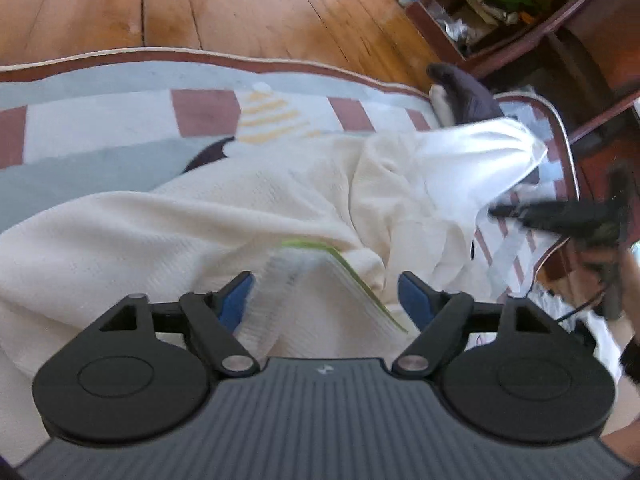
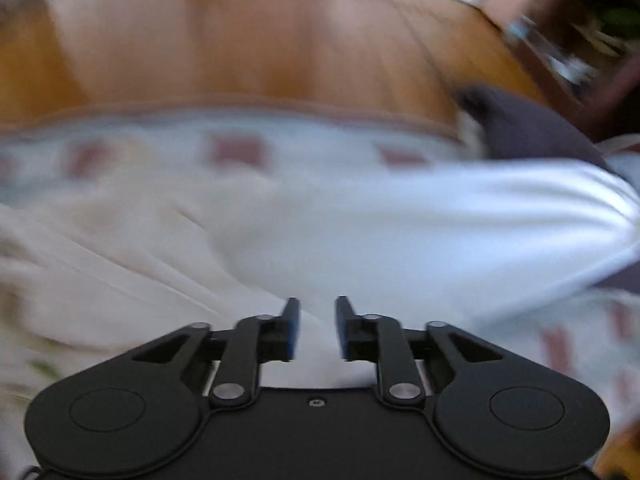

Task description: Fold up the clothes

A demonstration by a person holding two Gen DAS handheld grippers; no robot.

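A cream knitted garment [image 1: 224,216] lies spread on a patterned rug, with a green-edged collar [image 1: 352,272] near my left gripper [image 1: 326,292]. The left gripper is open, its blue pads on either side of the collar, just above the cloth. The right gripper [image 1: 560,216] shows at the right edge of the left wrist view and pulls up a shiny white part of the garment [image 1: 480,152]. In the blurred right wrist view the right gripper [image 2: 317,326] has its jaws narrowly apart with white cloth [image 2: 360,232] lying between and beyond them; whether it grips is unclear.
The rug [image 1: 100,120] has grey, white and maroon blocks and lies on a wooden floor [image 1: 240,4]. A dark garment [image 1: 468,92] lies at the rug's far right edge. A dark wooden shelf unit [image 1: 540,20] with clutter stands at the right.
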